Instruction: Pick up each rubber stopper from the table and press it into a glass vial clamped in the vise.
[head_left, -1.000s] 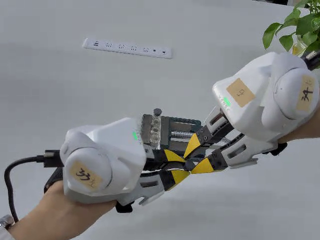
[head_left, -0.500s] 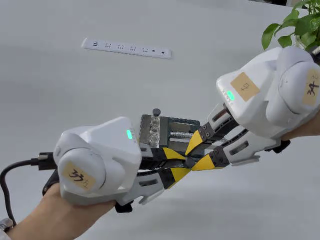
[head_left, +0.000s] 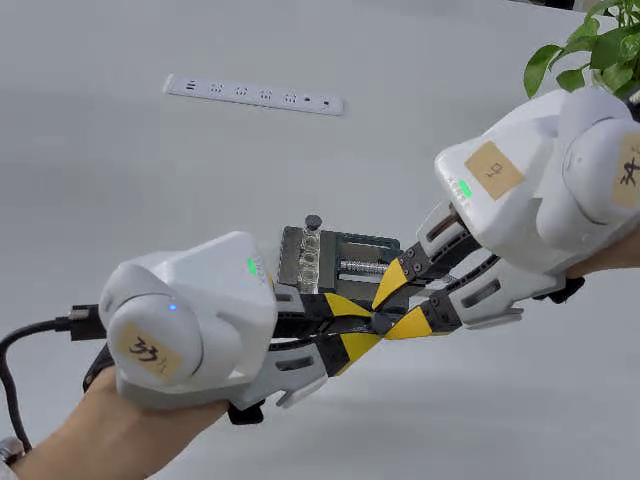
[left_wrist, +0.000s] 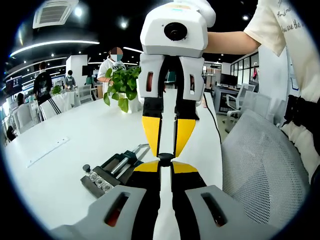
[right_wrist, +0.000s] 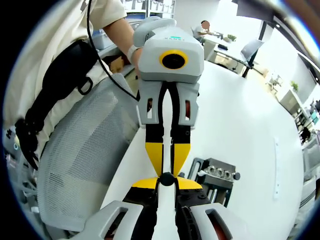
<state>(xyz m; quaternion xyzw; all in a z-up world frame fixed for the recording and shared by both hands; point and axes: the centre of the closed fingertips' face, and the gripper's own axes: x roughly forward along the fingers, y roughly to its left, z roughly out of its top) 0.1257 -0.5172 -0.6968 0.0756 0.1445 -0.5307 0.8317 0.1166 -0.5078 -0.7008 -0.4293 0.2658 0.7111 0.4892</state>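
Note:
A small black rubber stopper (left_wrist: 164, 159) sits where the yellow tips of both grippers meet, just above and in front of the vise (head_left: 350, 262). My left gripper (head_left: 370, 322) comes in from the lower left. My right gripper (head_left: 382, 312) comes in from the upper right. Both are shut tip to tip on the stopper (right_wrist: 166, 179). The vise clamps a row of glass vials (head_left: 310, 262). The far vial carries a dark stopper (head_left: 314, 222). The left gripper view has the vise (left_wrist: 120, 165) at lower left, and the right gripper view has the vise (right_wrist: 216, 184) at lower right.
A white power strip (head_left: 253, 95) lies at the back of the white table. A green plant (head_left: 590, 50) stands at the far right. A black cable (head_left: 30, 340) trails from the left gripper. A grey mesh chair (left_wrist: 260, 165) stands beside the table.
Both grippers stay tip to tip over the vise. The left gripper's body has drifted slightly down and left; the right one has shifted a little to the right.

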